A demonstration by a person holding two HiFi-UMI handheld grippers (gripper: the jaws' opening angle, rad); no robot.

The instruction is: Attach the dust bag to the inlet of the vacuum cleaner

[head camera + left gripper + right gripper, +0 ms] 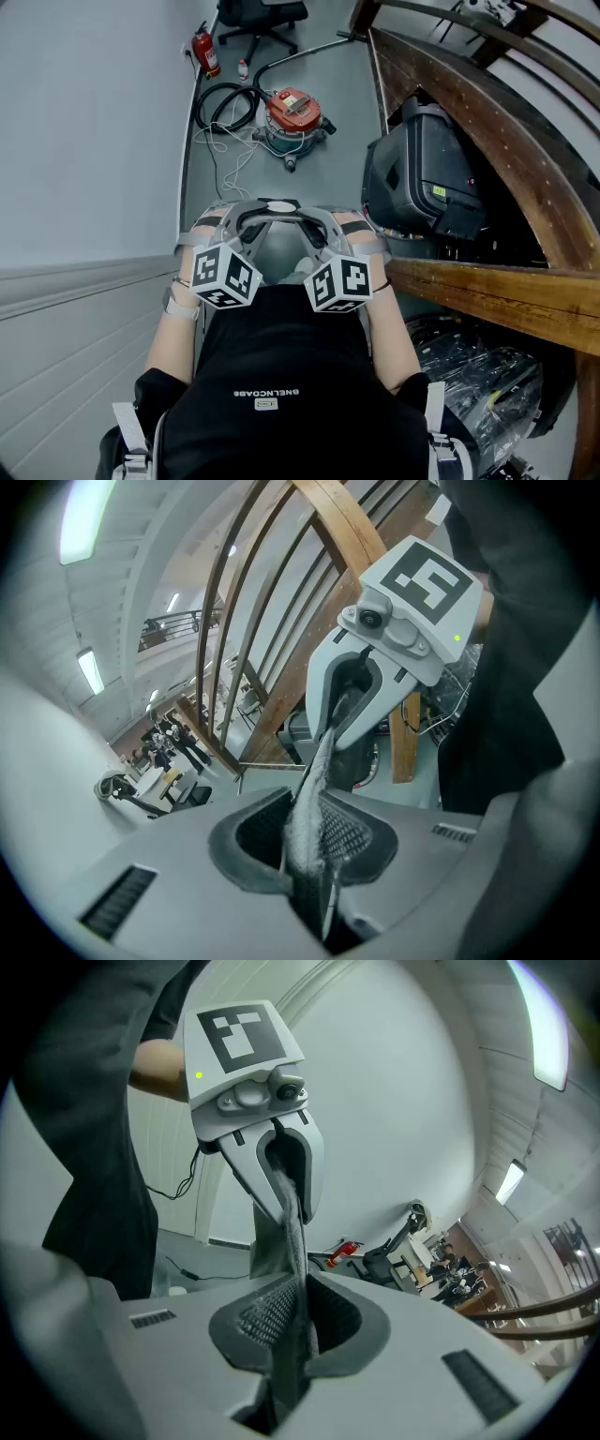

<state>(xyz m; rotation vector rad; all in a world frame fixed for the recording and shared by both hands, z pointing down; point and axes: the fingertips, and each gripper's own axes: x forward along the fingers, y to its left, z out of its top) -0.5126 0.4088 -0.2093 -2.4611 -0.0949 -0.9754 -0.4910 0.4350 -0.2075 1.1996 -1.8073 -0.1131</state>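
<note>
Head view is where the grey dust bag (279,251) is seen stretched between the left tool (223,234) and the right tool (345,239), close to the person (281,375), with the vacuum cleaner (292,114) well apart on the floor (347,103); attachment is judged not yet begun, and the inlet cannot be made out. Only in the gripper views is each tool shown clamped shut on a fold of the bag's fabric

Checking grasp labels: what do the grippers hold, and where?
Both the left gripper and right gripper are shut on the grey fabric dust bag, pinching opposite edges.
</note>
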